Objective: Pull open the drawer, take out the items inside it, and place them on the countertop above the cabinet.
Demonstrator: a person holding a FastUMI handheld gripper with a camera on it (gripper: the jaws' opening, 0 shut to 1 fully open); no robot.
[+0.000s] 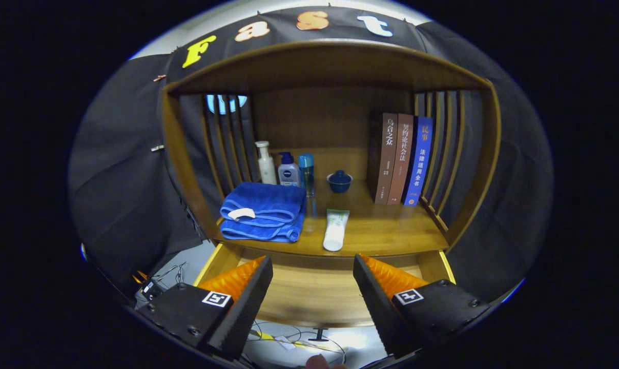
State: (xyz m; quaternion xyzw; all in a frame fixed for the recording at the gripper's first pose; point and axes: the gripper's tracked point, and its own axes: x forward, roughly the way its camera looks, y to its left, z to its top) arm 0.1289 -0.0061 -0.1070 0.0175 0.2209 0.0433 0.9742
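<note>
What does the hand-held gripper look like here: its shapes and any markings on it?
The hand-held gripper has two wedge-shaped fingers that taper forward. Each sits on a blocky black mount with screws, and each mount carries a small square black-and-white marker. The fingers are spread apart.

A wooden cabinet (335,72) stands in a dark booth, its open alcove framed by a curved top board and vertical slats (227,138) on both sides. Black cloth (120,169) hangs as the wall behind and to the left of it. Above the cloth a pale strip of wall or ceiling (197,25) catches light. Down to the left lies a light grey floor (186,261) with loose cables (168,271) and a small black device (148,289). The wood glows warm under soft overhead light
</note>
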